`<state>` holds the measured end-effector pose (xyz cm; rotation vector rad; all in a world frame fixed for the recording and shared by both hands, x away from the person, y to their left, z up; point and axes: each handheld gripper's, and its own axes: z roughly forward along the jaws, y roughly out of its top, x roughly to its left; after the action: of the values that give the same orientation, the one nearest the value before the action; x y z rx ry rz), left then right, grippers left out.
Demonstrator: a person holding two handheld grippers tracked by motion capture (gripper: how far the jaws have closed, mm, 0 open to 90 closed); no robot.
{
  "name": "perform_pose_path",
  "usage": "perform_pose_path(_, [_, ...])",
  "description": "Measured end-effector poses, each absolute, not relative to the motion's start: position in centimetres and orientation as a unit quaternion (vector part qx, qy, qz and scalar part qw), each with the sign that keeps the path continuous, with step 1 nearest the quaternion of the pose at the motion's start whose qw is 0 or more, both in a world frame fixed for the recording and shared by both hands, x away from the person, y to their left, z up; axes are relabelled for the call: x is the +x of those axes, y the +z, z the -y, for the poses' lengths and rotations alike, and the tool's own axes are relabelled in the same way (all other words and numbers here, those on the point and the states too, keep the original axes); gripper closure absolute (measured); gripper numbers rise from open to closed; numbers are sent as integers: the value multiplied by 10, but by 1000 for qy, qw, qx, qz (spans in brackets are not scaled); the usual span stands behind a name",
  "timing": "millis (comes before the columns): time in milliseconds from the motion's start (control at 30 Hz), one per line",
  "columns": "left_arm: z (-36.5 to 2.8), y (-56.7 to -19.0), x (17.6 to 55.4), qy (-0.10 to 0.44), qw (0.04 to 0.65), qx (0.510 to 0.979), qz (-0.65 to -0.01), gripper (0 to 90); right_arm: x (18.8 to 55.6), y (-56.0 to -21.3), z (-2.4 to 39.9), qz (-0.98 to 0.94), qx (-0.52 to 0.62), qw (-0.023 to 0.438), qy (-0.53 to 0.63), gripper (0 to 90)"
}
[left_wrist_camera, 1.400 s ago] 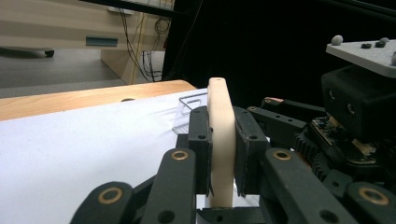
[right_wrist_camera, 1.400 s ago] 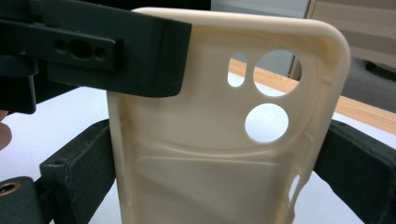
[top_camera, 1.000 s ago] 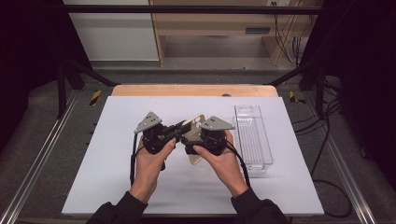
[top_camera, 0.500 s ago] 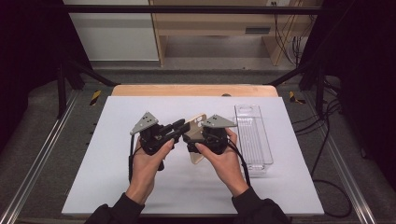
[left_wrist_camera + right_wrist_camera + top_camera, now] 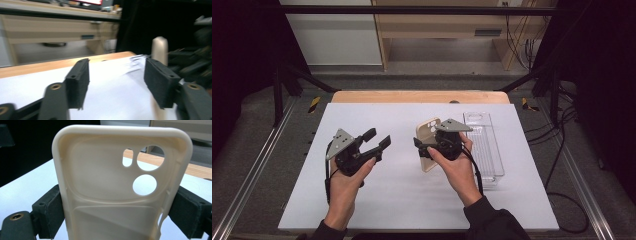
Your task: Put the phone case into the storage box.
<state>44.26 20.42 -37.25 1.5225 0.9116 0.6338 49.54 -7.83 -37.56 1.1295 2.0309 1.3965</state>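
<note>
a cream phone case (image 5: 428, 144) is held upright above the white table (image 5: 402, 200) by the right gripper (image 5: 426, 148), just right of the table's middle in the high view. in the right gripper view the case (image 5: 105, 195) is seen from its hollow inner side, with three camera cut-outs toward two o'clock, and its two long edges are pressed by the black pads (image 5: 51, 213) at nine and three o'clock, so the jaws are closed on the case across its width. the right hand (image 5: 457, 165) is wrapped around the gripper body from five o'clock.

the left gripper (image 5: 377, 140) is found at about nine o'clock from the case, well apart from it, with its tips directed toward two o'clock in the high view. its jaws have just been opening and are now spread fairly wide, with nothing between them; in the left gripper view only bare table is seen between the two pads (image 5: 78, 82), and the case (image 5: 160, 48) is seen blurred beyond the right-hand pad. the left hand (image 5: 344, 185) is placed under that gripper, at six o'clock from it.

a clear plastic tray (image 5: 487, 150) is laid flat on the table at three o'clock from the case, just beside the right hand. the wooden table edge (image 5: 412, 96) is seen at twelve o'clock.
</note>
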Motion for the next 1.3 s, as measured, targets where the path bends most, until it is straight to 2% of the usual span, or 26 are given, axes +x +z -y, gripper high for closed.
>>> perform_pose_path(100, [-218,-386,439,297,569,656,-397,260,496,-375,79,-728,413,215,503,116])
perform_pose_path(300, [-243,-412,432,306,542,666,-410,173,496,-372,82,-719,423,212,510,117])
perform_pose_path(433, [-250,-422,430,311,532,673,-409,139,497,-368,84,-715,423,210,515,117])
perform_pose_path(567, [-258,-432,429,294,533,682,-406,103,498,-362,85,-713,425,214,515,117])
perform_pose_path(1000, [-284,-455,415,280,546,673,-414,51,501,-335,87,-708,417,224,525,117])
perform_pose_path(1300, [-302,-454,412,312,550,657,-411,45,512,-311,100,-694,431,250,520,117])
